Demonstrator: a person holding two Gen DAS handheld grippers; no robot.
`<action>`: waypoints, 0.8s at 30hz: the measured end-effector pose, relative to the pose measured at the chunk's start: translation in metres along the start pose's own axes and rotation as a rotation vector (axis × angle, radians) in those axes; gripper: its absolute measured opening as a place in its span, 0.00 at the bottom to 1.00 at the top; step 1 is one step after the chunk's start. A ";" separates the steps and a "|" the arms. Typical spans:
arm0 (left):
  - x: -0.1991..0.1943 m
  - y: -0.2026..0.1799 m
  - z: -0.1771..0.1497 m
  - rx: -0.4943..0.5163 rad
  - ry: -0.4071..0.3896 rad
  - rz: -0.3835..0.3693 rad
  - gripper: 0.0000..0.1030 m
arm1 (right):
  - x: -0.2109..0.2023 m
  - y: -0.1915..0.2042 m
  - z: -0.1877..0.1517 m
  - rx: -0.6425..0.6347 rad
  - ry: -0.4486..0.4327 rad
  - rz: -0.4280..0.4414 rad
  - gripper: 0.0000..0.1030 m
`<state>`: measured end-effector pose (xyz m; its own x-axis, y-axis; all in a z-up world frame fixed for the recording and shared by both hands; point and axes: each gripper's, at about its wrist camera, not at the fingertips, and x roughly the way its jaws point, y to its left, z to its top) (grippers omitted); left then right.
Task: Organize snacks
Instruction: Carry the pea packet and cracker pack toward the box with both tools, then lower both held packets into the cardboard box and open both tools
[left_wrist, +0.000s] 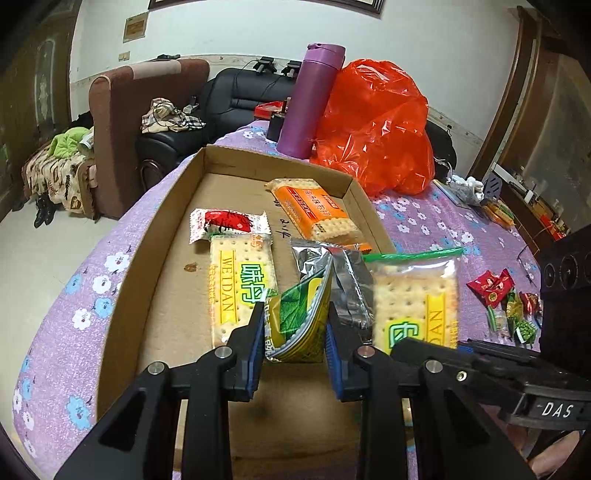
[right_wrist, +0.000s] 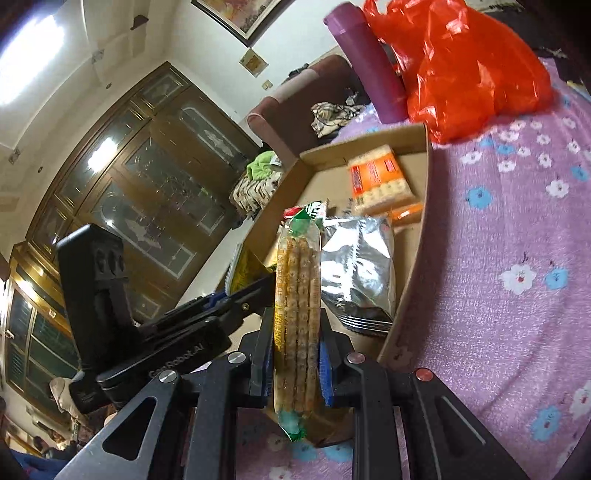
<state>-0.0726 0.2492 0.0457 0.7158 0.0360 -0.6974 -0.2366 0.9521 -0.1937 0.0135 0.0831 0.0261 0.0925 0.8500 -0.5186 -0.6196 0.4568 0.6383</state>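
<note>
Nearest the left wrist camera, the left gripper (left_wrist: 293, 332) is closed on a green and yellow snack packet (left_wrist: 299, 325), its blue pads (left_wrist: 258, 354) pinching the crumpled foil low over the near end of the cardboard tray (left_wrist: 162, 236). The right gripper (right_wrist: 297, 350) is clamped edge-on round a clear packet of crackers (right_wrist: 297, 295), held upright just beside the tray's near wall. The step in hand looks like setting both packets down inside the tray. To do it well, I would lower each one over bare cardboard rather than onto the silver foil packet (left_wrist: 347, 280) or the flat Weidan cracker packet (left_wrist: 240, 284), tip the upright crackers flat before letting go, and keep the two tools from crowding each other, since they sit close together. Further in lie a red and white packet (left_wrist: 225, 223) and an orange cracker packet (left_wrist: 317, 210); beyond the tray a purple flask (left_wrist: 312, 99) and a red plastic bag (left_wrist: 376, 125) stand on the flowered bench (left_wrist: 59, 332). Only the left view shows the loose small sweets (left_wrist: 506, 302) waiting on the cloth well to the right of the tray, and the crackers' printed face; only the right view shows how thin the cracker stack is between the jaws.
</note>
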 end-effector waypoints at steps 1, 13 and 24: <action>0.001 -0.001 -0.001 0.003 -0.002 0.002 0.28 | 0.001 -0.001 0.000 -0.002 0.001 -0.004 0.22; 0.005 -0.010 -0.002 0.048 -0.006 0.014 0.28 | 0.005 0.008 -0.008 -0.081 -0.002 -0.058 0.22; 0.003 -0.010 -0.003 0.043 -0.011 -0.003 0.37 | -0.006 0.015 -0.010 -0.136 -0.050 -0.149 0.25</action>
<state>-0.0704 0.2391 0.0437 0.7238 0.0363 -0.6891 -0.2062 0.9644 -0.1658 -0.0040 0.0824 0.0328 0.2271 0.7892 -0.5706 -0.6957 0.5415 0.4721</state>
